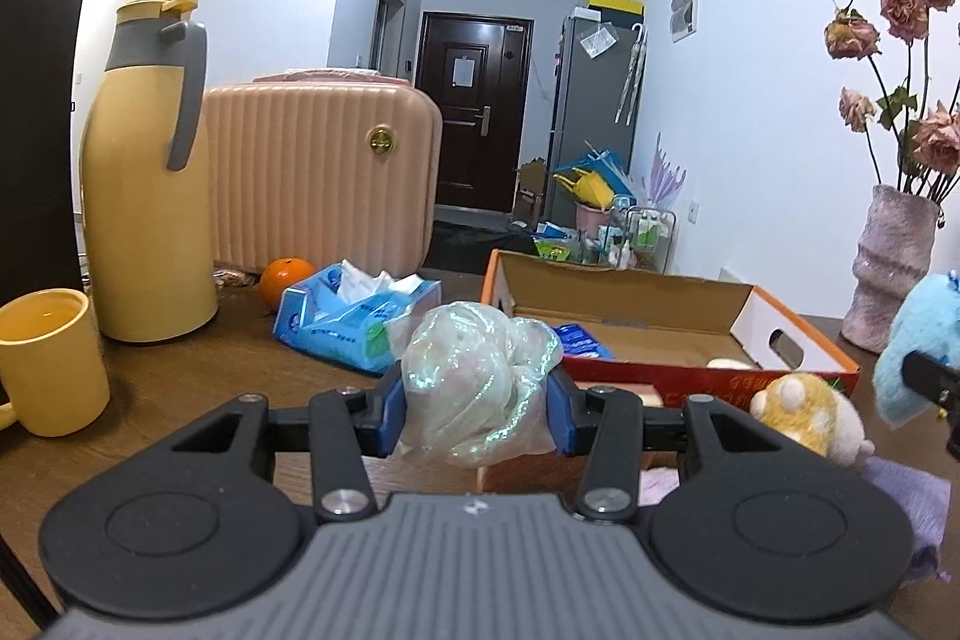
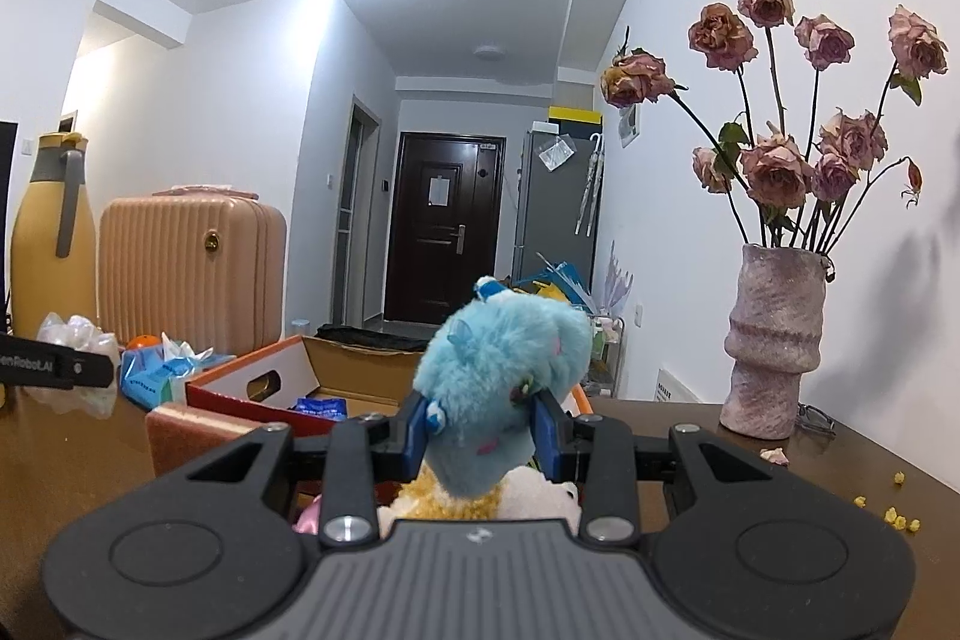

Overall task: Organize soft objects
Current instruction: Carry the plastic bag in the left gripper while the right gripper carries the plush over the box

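My left gripper pinches a crumpled, pearly plastic bag between its blue pads, jaws closed partway onto the crinkled film, held above the wooden table. My right gripper is squeezed nearly closed on a fluffy blue plush toy, fur bulging over the pads. Beyond and between them sits the open cardboard box, orange-rimmed. A fuzzy yellow plush lies just near it.

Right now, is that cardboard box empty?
No. The cardboard box is open-topped, and a blue packet lies inside.
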### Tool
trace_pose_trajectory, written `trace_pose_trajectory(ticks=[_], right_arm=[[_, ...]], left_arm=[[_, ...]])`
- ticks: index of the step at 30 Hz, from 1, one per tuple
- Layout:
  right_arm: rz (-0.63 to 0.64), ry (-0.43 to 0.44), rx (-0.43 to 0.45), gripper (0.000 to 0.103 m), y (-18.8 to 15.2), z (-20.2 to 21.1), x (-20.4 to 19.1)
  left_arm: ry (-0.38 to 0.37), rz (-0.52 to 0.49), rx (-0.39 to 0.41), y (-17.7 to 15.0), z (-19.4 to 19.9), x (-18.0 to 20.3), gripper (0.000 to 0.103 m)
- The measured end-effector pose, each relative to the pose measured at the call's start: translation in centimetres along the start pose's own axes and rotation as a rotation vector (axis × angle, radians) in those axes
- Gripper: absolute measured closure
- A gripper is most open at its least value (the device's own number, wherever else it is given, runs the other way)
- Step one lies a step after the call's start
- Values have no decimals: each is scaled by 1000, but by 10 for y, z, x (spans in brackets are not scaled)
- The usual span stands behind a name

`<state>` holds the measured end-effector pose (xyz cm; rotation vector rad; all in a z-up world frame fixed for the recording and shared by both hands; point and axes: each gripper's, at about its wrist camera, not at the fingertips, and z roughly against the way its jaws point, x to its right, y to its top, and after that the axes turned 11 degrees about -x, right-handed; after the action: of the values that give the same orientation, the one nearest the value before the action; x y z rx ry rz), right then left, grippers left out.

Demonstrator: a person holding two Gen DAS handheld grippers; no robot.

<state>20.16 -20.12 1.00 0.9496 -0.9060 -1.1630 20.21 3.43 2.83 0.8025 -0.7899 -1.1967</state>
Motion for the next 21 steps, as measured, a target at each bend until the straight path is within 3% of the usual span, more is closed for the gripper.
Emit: trace_pose_trajectory(ticks=[21], right_arm=[[7, 8, 40, 68, 23, -36, -10]], left_arm=[[-11, 29, 45, 29, -28, 32, 57]])
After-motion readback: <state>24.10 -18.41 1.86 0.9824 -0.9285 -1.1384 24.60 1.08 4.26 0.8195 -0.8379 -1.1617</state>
